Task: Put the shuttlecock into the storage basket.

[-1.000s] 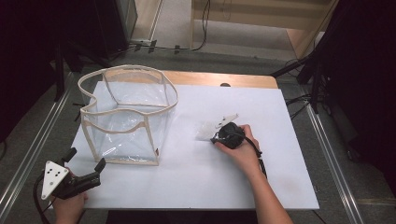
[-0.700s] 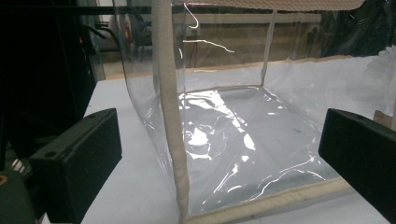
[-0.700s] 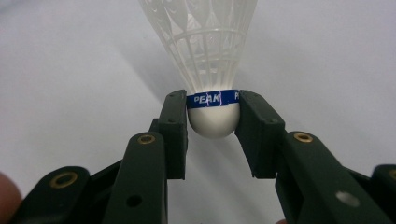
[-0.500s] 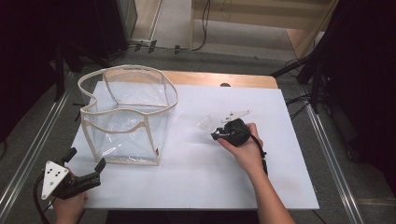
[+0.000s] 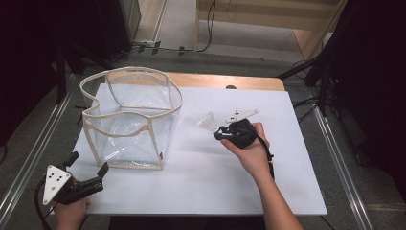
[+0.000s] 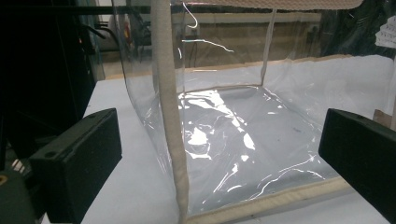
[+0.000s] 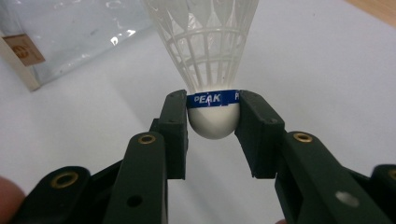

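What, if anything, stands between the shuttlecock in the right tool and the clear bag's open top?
Nothing visible on the white table lies between them. The right tool grips the white plastic shuttlecock by its cork. The only barrier is the transparent beige-trimmed bag's own near wall and rim, which the shuttlecock would likely need to clear.

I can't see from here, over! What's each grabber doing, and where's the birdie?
Right gripper shut on shuttlecock, lifted off white table. Left gripper open, idle before clear bag. Path to bag looks clear.
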A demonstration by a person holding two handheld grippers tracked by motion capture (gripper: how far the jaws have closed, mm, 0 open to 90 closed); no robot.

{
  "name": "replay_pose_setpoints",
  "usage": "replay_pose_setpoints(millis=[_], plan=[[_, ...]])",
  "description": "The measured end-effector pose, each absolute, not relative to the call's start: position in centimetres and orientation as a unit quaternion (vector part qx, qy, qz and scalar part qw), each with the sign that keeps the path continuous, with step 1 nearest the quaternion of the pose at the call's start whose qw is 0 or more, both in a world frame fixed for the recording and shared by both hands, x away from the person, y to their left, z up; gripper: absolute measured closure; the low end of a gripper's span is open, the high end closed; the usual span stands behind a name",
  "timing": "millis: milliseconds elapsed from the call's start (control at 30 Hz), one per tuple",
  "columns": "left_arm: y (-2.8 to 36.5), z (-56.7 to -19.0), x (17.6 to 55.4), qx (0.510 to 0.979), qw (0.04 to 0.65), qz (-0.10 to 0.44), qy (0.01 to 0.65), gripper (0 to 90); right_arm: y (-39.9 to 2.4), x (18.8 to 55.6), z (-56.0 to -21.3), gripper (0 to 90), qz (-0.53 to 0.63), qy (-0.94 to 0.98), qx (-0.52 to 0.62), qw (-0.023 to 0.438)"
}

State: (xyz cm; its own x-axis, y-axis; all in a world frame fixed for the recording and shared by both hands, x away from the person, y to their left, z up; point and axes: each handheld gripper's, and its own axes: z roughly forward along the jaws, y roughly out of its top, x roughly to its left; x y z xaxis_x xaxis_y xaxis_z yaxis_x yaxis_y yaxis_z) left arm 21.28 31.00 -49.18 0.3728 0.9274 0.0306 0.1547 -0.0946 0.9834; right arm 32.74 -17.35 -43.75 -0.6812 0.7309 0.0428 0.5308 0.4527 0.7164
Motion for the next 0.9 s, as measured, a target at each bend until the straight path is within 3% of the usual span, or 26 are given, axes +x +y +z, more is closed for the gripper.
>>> replay_pose_setpoints(millis=[900], plan=[[30.9, -49.2, 21.3, 0.642, 0.524, 0.369, 0.421, 0.0, -16.7, 32.3, -39.9, 62.3, 0.404, 0.824, 0.365, 0.155]])
